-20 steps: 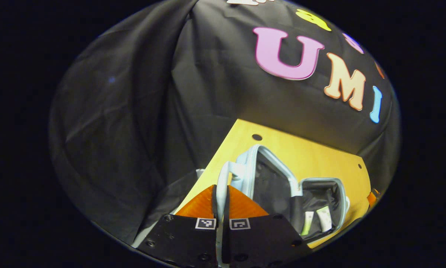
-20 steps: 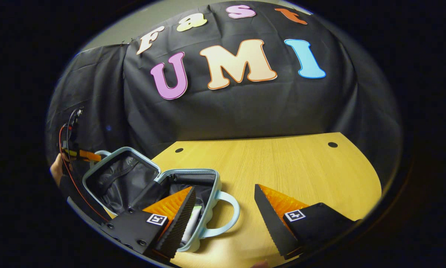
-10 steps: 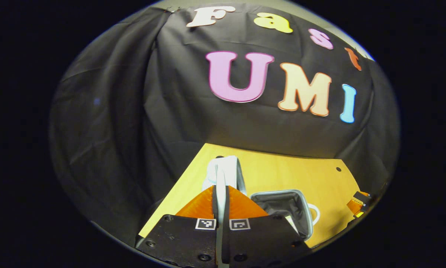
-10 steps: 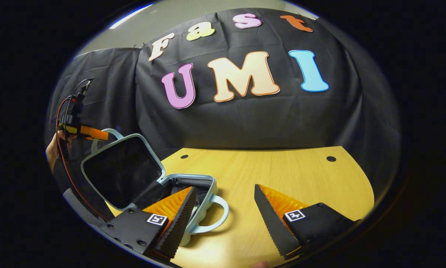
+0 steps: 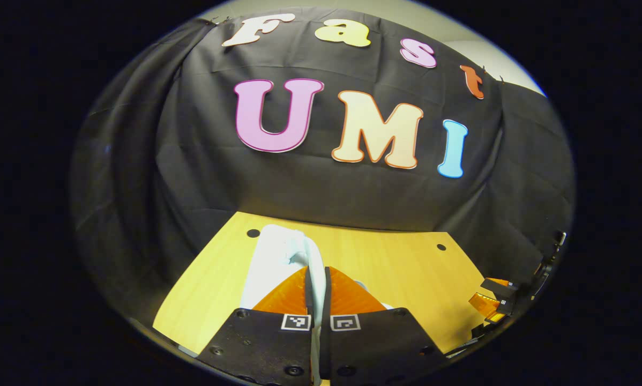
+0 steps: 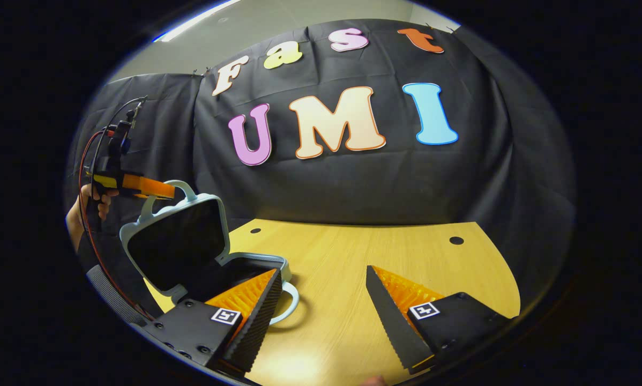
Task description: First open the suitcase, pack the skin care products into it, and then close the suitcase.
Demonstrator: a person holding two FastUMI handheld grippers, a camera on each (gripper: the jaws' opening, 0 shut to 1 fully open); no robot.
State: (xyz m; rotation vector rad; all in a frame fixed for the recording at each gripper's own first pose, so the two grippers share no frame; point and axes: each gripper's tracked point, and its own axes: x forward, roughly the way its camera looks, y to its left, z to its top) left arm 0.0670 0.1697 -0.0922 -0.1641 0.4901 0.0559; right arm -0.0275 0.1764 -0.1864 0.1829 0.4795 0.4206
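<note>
Two fingers of the left gripper (image 5: 317, 284), in the left gripper view, are pinched on the pale handle (image 5: 306, 257) of the suitcase lid (image 5: 270, 268), above the wooden table (image 5: 385, 268). In the right gripper view, the right gripper (image 6: 321, 316) hangs spread and empty beside the suitcase (image 6: 203, 252), whose lid stands half raised (contents hidden). Judged step: closing; next, lower the lid squarely onto the base.

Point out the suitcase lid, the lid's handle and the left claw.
Lid (image 6: 176, 249): right gripper view, on its dark inner lining.
Handle (image 6: 189, 187): right gripper view, on the top of its pale loop.
Left claw (image 6: 163, 188): right gripper view, at its fingertips, pinched on the handle.
</note>
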